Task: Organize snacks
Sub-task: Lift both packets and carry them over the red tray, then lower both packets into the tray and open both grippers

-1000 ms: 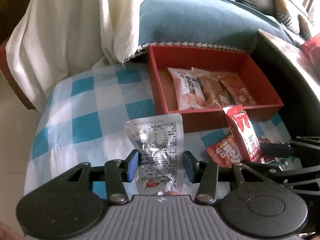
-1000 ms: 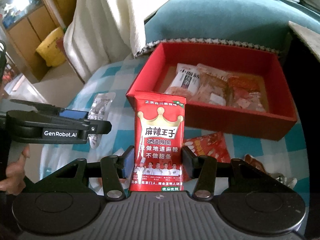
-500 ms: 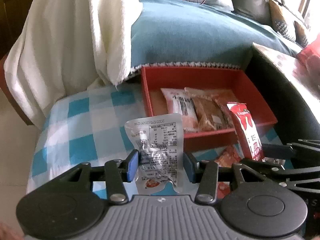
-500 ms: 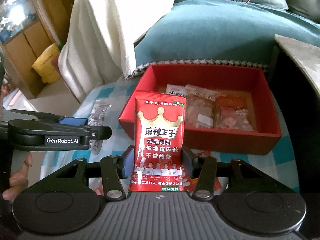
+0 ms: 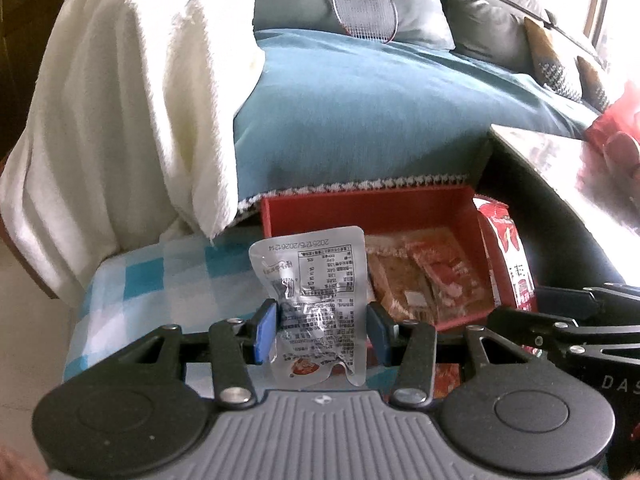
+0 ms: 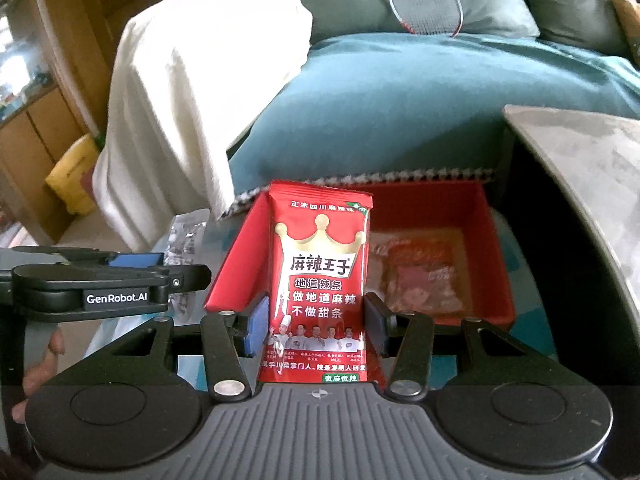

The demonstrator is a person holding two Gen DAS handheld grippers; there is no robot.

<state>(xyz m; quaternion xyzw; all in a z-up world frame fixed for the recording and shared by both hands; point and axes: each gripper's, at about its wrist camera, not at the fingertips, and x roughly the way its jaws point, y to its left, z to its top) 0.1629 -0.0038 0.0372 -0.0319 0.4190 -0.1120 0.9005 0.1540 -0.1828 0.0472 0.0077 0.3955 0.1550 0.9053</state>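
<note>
Silver pouch [image 5: 316,300] in left tongs [image 5: 322,330]; red packet [image 6: 320,280] in right tongs [image 6: 316,330].

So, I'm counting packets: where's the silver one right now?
The silver packet is clamped upright in the left gripper, just in front of the red box.

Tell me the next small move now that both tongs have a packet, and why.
Probably carry both forward over the red box and release. The left tongs grip the silver packet, the right tongs the red packet, and the box, already holding snacks, sits just ahead.
</note>
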